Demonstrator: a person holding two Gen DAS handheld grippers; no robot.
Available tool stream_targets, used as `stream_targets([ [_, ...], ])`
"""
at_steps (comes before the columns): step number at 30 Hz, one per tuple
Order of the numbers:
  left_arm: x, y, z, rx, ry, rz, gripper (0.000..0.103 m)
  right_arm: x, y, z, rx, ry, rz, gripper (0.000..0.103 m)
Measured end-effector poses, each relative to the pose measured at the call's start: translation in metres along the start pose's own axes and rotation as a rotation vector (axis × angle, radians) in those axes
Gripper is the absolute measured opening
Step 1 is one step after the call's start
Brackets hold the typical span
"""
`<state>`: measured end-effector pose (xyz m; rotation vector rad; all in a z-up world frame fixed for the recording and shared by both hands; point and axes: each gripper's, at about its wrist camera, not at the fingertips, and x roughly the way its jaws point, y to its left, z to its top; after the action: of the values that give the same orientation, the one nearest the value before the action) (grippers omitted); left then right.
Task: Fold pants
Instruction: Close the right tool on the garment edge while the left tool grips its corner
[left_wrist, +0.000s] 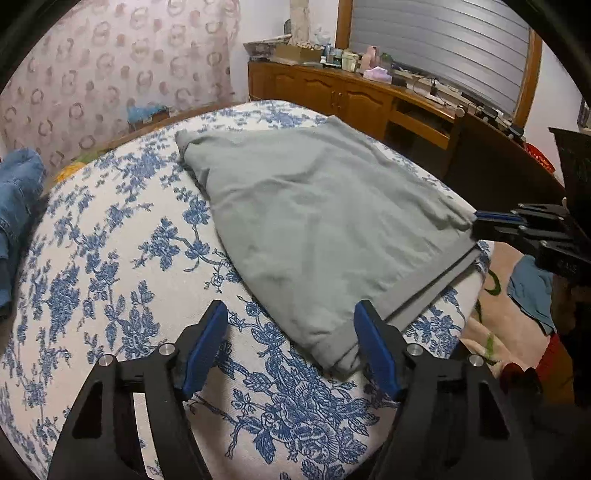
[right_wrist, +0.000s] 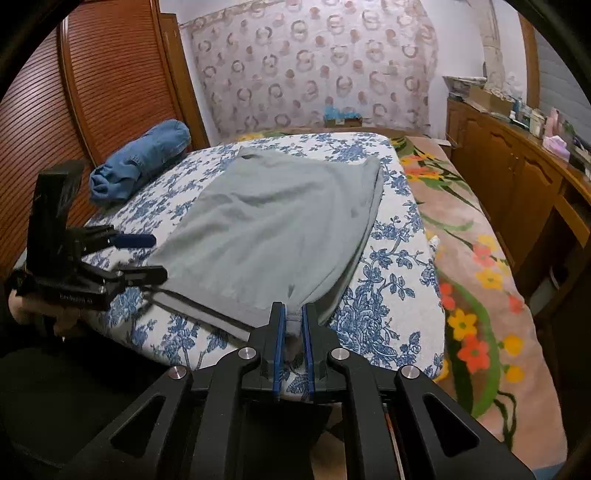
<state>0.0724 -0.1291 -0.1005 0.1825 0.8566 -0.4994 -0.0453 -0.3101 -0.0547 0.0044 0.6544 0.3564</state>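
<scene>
Left wrist view: grey pants lying flat, already doubled over, on the blue-flowered bed. Left gripper low at the near waistband corner, jaws spread wide, 1 pad beside the cloth, gripping nothing. Right gripper at the far corner, seemingly pinching the hem.

Right wrist view: right gripper with jaws nearly closed on a bunch of grey waistband. Left gripper at the other corner, jaws parted. Rolled blue jeans well apart, near the wooden shutter.

Probably mid-grasp before another fold; next, closing the left jaws on that corner, then lifting both ends together toward the far edge
</scene>
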Motion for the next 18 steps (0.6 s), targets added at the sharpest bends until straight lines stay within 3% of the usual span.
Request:
stream_targets([
  [2,-0.006,-0.003,-0.001,0.014,-0.017,-0.012,0.072,0.003,0.002,0.000,0.002,0.006,-0.003,0.011],
  [3,-0.009,-0.004,-0.001,0.019,-0.022,-0.018,0.065,0.006,0.002,-0.001,0.004,0.007,-0.003,0.011],
  [4,-0.010,-0.005,0.000,0.022,-0.018,-0.021,0.050,0.008,0.002,-0.002,0.007,0.009,-0.004,0.011],
  [15,-0.003,-0.014,-0.003,0.050,0.013,-0.060,0.033,0.015,-0.004,-0.003,0.028,0.023,-0.009,0.012],
  [18,-0.003,-0.015,-0.003,0.057,0.012,-0.082,0.023,0.017,-0.005,-0.003,0.030,0.026,-0.008,0.013],
])
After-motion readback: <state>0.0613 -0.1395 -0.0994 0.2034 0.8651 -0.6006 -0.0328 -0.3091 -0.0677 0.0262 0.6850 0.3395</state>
